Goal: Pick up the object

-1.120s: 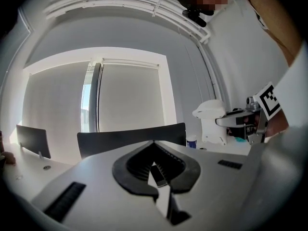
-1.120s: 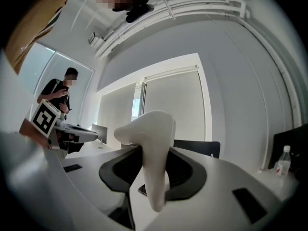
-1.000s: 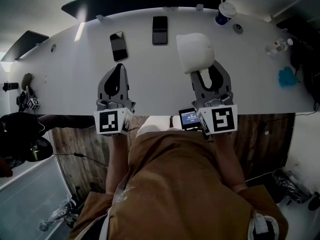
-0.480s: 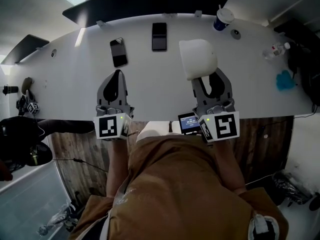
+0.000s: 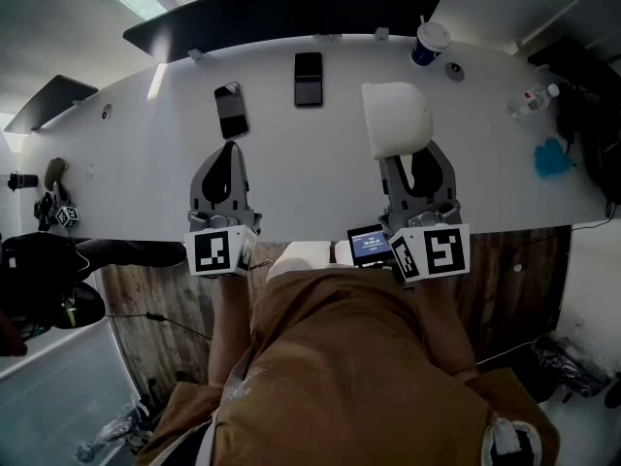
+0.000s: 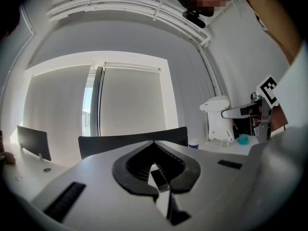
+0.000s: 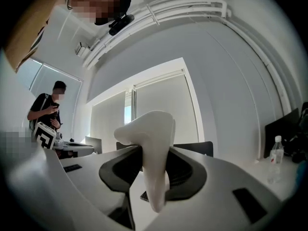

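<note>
Nearest the person in the brown top, the left hand-held gripper lies level over the long white surface, its jaws pressed together on nothing. Beside it, the right hand-held gripper pinches the smooth white moulded object by its narrower lower part, with the bulbous top standing clear of the jaws above the surface. Beyond lie two black smartphones, apart from each other. At the far edge stands a blue-and-white paper cup.

White object; white table; black phone; blue cup; black-and-white square-patterned marker cube.
</note>
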